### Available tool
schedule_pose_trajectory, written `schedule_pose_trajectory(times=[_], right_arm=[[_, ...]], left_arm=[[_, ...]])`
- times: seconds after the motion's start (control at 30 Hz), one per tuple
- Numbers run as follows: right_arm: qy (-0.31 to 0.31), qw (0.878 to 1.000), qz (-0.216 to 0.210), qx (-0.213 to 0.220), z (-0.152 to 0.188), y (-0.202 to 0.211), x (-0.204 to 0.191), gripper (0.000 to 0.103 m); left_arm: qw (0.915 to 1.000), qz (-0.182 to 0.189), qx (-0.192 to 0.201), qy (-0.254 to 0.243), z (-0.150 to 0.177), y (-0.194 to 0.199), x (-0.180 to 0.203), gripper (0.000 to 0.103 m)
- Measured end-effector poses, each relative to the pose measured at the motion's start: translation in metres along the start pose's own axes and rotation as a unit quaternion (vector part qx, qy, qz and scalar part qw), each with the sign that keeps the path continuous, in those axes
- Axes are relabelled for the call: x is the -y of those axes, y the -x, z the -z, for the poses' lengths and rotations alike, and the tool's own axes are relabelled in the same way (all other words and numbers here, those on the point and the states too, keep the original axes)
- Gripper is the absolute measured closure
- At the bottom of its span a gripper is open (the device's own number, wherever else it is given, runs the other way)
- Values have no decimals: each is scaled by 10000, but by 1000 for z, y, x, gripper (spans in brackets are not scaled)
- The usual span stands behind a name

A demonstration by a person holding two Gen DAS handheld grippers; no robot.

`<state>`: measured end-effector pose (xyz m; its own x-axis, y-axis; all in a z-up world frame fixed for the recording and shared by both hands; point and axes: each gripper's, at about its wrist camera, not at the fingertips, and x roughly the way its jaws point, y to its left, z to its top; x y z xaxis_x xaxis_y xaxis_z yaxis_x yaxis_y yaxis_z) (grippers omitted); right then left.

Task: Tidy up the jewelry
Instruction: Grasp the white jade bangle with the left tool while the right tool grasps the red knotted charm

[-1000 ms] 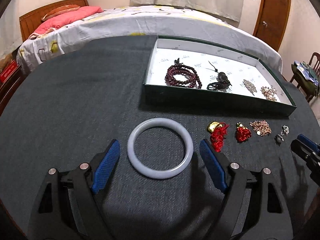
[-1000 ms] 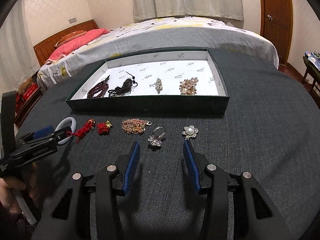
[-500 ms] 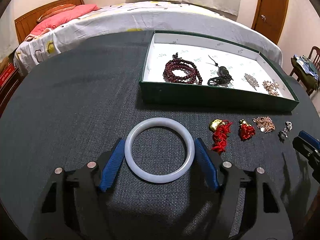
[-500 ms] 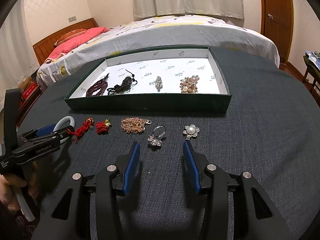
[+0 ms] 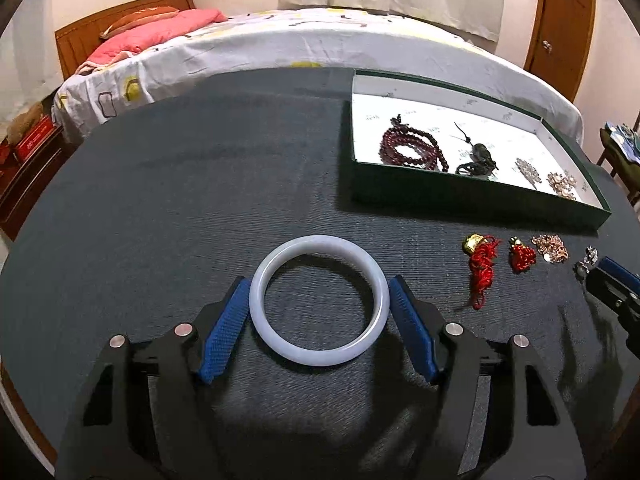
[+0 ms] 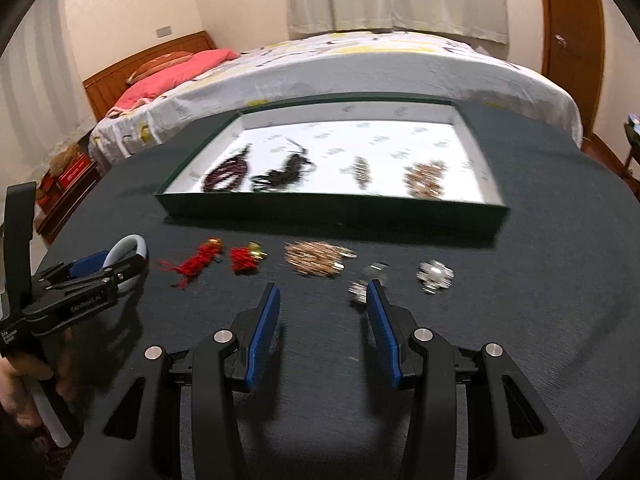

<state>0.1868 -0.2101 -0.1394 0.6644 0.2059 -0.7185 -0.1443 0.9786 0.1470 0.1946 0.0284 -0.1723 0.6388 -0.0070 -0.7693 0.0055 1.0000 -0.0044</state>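
Note:
A pale jade bangle (image 5: pixel 319 301) lies flat on the dark table (image 5: pixel 180 200), between the blue pads of my left gripper (image 5: pixel 320 308), which touch its two sides. The bangle also shows in the right wrist view (image 6: pixel 129 249). My right gripper (image 6: pixel 322 308) is open and empty, just short of a row of loose pieces: two red tassel charms (image 6: pixel 198 265), (image 6: pixel 245 259), a rose-gold chain heap (image 6: pixel 316 258), a crystal ring (image 6: pixel 370 278) and a pearl flower brooch (image 6: pixel 435 276). The green tray (image 5: pixel 472 200) holds red beads (image 5: pixel 412 148), a dark cord pendant and two brooches.
A bed (image 5: pixel 320 52) with a white cover stands behind the table. A wooden door (image 5: pixel 560 20) is at the back right. A chair (image 5: pixel 620 152) with clothes stands to the right of the table.
My left gripper has closed in from wide open until its pads meet the bangle's sides. My right gripper has swung left along the row of loose pieces and its view is blurred.

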Motion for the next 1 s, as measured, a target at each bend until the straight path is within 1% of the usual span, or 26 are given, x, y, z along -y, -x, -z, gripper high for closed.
schedule_pose_trajectory(times=[0.2,0.23,0.3,0.4,0.57,0.73,1.0], right_arm=[[220,9996,-137,-56,-12,-19,-26,60],[247,9996,-148,-79,-12,-21,-29,63],[308,9993,-151,-147,-15,-29,-33,65],[372,9988,-179,-257,-18,-38,-39,74],[511,9976,-166,-425,-17,-51,-46,80],[624,9972,-101,-392,-14,-50,-50,87],[497,9983,-174,-261,-11,-35,-41,89]], left_arm=[[9997,-190,94,100,2,13,-17,34],[9996,-221,108,119,2,14,-19,34],[9993,-295,124,195,3,17,-27,34],[9988,-327,116,331,1,18,-34,34],[9986,-302,111,417,1,17,-38,34],[9988,-272,96,389,1,16,-36,34],[9990,-254,172,328,0,18,-30,34]])
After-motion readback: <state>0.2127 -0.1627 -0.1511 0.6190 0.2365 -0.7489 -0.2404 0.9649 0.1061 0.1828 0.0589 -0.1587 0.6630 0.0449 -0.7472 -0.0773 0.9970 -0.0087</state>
